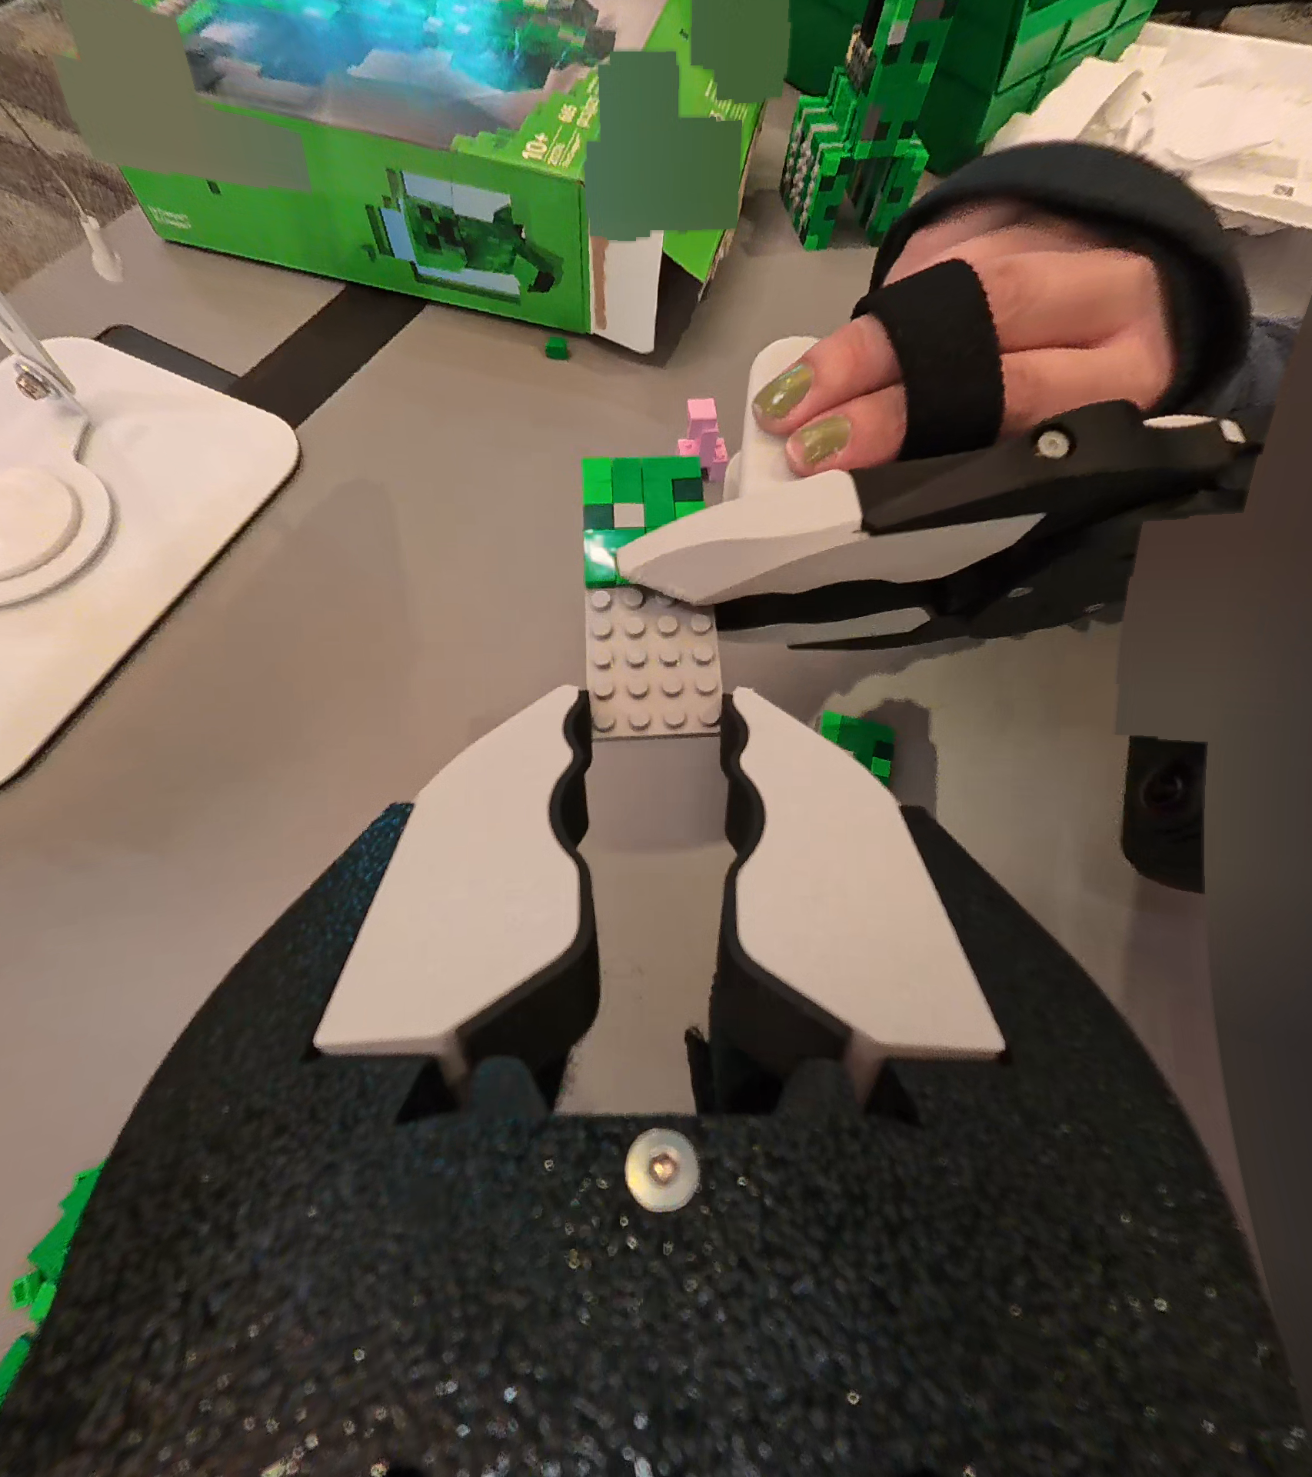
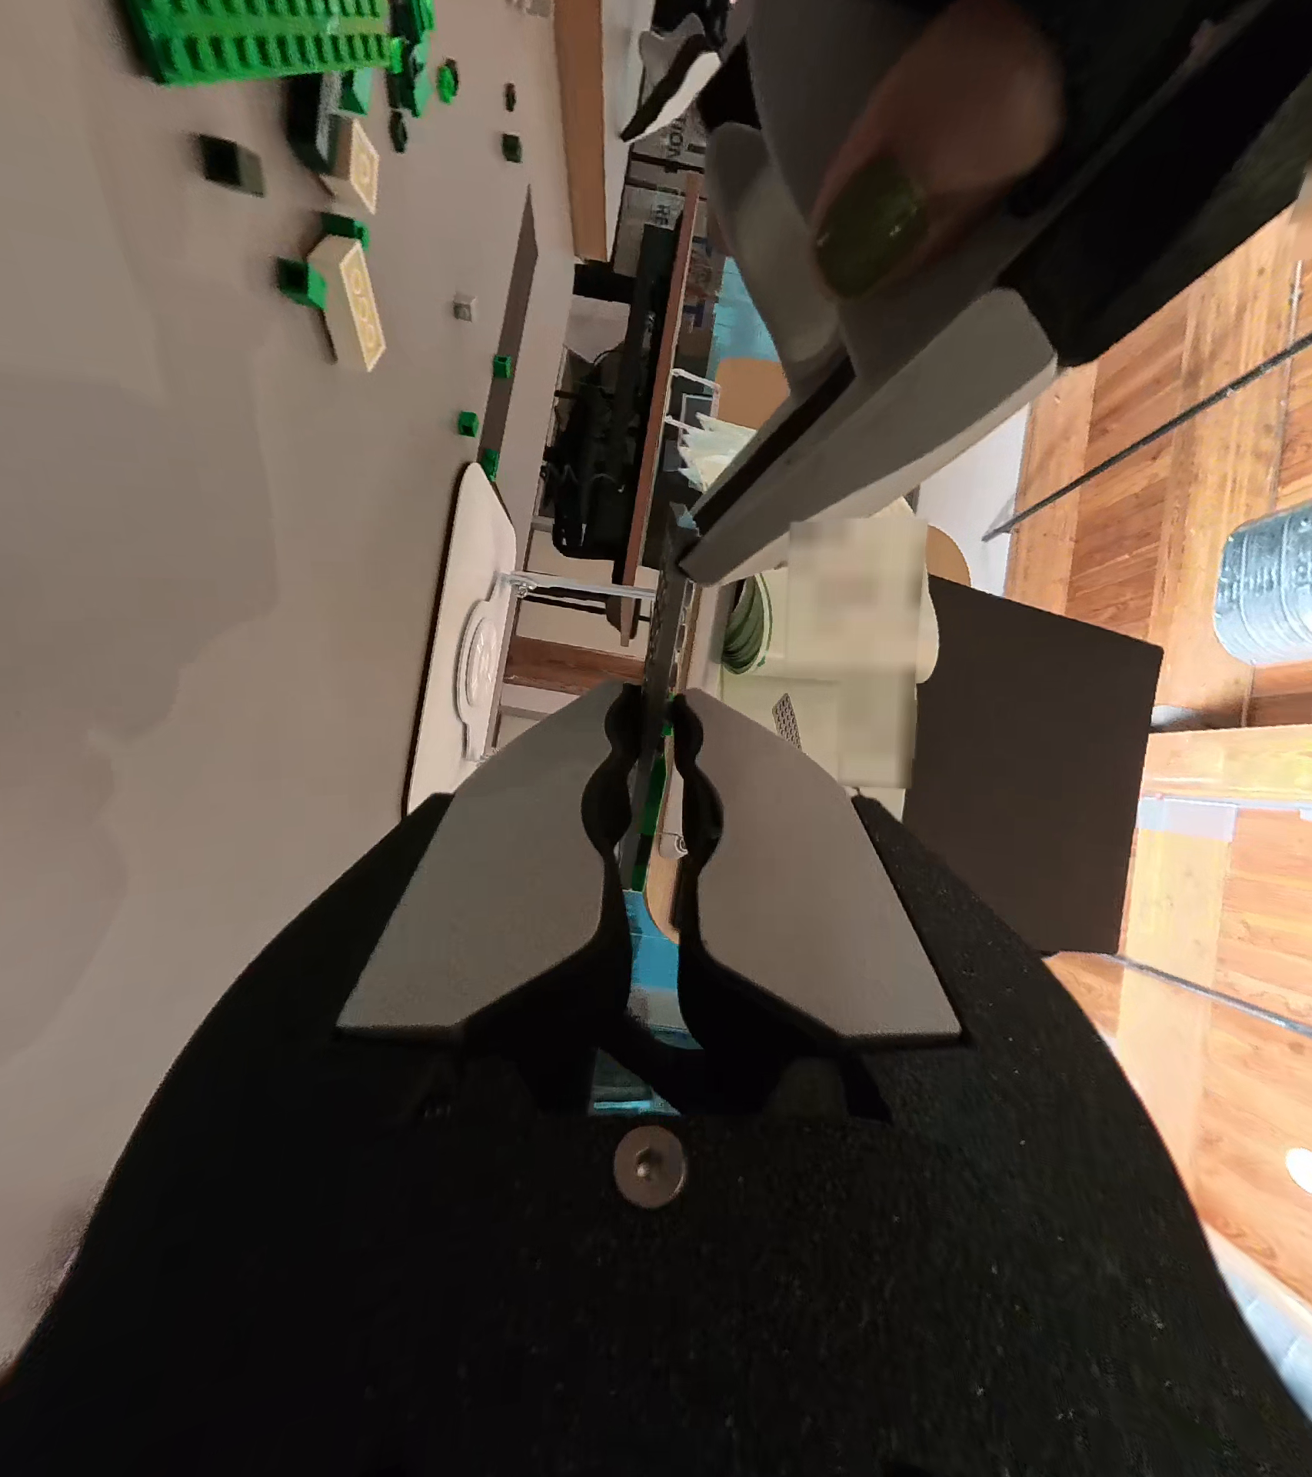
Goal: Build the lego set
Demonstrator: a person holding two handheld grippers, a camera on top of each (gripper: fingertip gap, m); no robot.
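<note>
A flat grey studded plastic plate (image 1: 653,667) is held level above the grey table, its near short end between the left gripper's (image 1: 653,715) fingertips. Its far portion carries smooth tiles in mixed light green, dark green and grey (image 1: 641,499), forming a pixelled pattern. The right gripper (image 1: 637,571) clamps the plate's right edge at the boundary between tiles and bare studs. In the right wrist view the plate appears edge-on as a thin dark strip (image 2: 657,679) between that gripper's fingertips.
</note>
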